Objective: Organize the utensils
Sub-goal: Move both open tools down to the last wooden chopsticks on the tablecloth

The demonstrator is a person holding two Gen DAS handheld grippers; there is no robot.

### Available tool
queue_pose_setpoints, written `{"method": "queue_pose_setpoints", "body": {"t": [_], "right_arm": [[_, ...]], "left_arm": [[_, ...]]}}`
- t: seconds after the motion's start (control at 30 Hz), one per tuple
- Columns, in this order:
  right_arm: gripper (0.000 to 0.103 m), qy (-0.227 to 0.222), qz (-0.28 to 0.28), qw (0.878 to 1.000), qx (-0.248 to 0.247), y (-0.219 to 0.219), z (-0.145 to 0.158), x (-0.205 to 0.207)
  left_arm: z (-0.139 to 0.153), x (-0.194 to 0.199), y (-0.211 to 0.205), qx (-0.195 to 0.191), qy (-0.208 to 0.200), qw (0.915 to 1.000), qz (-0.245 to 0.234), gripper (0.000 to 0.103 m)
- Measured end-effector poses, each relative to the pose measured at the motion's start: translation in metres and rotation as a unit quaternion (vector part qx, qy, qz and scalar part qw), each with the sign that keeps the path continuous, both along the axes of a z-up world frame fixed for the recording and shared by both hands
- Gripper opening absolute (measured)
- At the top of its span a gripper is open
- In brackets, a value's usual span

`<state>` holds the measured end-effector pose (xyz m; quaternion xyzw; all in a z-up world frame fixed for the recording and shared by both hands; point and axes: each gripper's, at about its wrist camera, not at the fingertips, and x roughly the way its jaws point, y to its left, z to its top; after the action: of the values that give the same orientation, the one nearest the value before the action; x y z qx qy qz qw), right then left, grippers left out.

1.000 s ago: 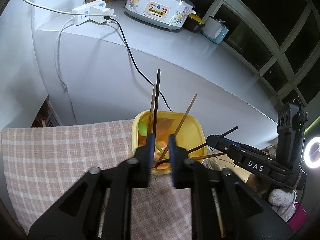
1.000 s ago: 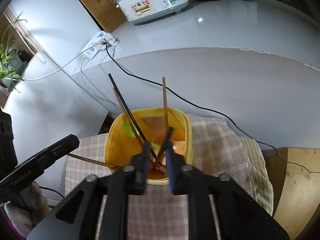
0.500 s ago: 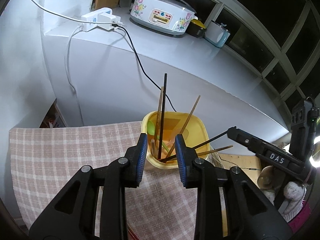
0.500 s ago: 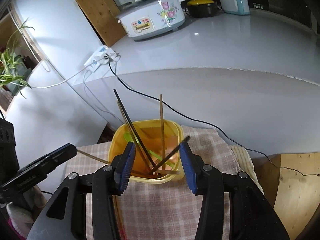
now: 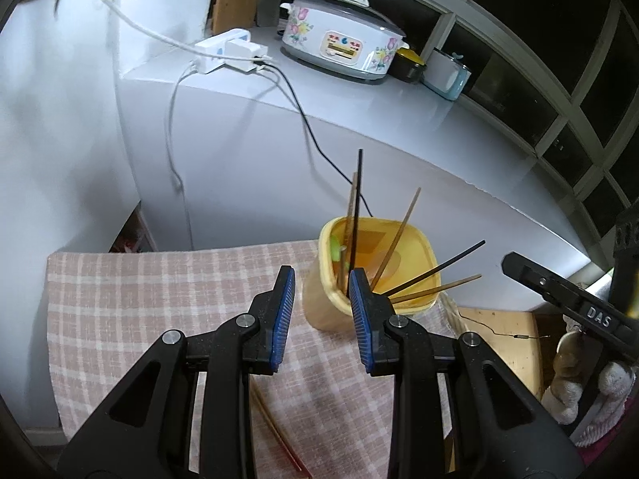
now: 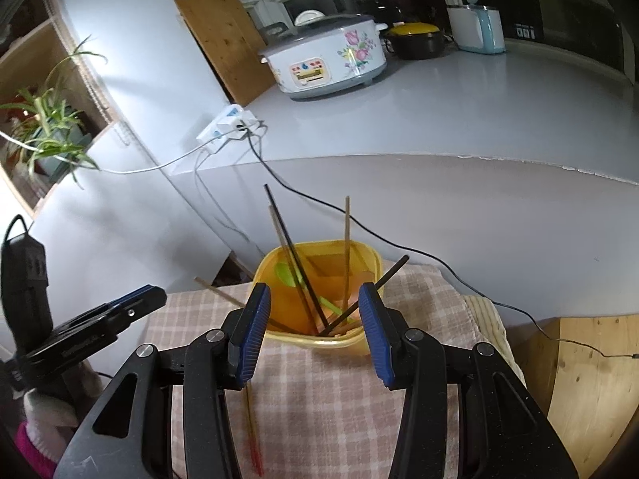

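Yellow tub (image 5: 415,291) on checked cloth (image 5: 159,299) holds most chopsticks (image 6: 297,267). One pair (image 6: 251,431) lies loose on cloth. Left gripper (image 5: 321,317), right gripper (image 6: 313,329): both wide open, empty.

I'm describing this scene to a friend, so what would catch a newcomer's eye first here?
The yellow container on the checked cloth, bristling with dark and wooden chopsticks leaning outward. Both open hand-held grippers, left and right, frame it with blue pads. Behind, a flowered rice cooker sits on the grey counter.
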<state>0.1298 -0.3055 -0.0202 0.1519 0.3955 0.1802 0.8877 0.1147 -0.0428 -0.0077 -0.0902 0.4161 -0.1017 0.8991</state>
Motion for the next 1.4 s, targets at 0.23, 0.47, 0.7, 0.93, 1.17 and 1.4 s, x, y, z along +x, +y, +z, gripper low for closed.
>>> {"method": "queue_pose_setpoints", "body": {"t": [0.23,0.47,0.7,0.93,1.17,1.4], "right_arm": [[0.044,0.003,0.022,1.000,-0.009,0.011,-0.006,-0.018],[0.044,0.026,0.030,0.999,-0.013,0.015,-0.025,-0.030],[0.044,0.057,0.043,0.997,-0.029,0.025,-0.054,-0.040],[0.044,0.094,0.068,0.992,-0.049,0.043,-0.088,-0.045],[0.044,0.117,0.082,0.988,-0.052,0.050,-0.105,-0.045],[0.044,0.126,0.091,0.986,-0.053,0.055,-0.110,-0.043]], "left_arm": [[-0.018,-0.011,0.024,0.000,0.025,0.9994,0.023,0.027],[-0.048,-0.022,0.050,-0.006,0.066,0.9962,0.056,0.027],[-0.107,-0.023,0.068,-0.025,0.139,0.9867,0.081,0.027],[-0.163,-0.012,0.059,-0.028,0.200,0.9769,0.068,0.027],[-0.192,0.011,0.054,-0.006,0.216,0.9735,0.074,0.027],[-0.205,0.023,0.053,-0.002,0.221,0.9724,0.076,0.021]]}}
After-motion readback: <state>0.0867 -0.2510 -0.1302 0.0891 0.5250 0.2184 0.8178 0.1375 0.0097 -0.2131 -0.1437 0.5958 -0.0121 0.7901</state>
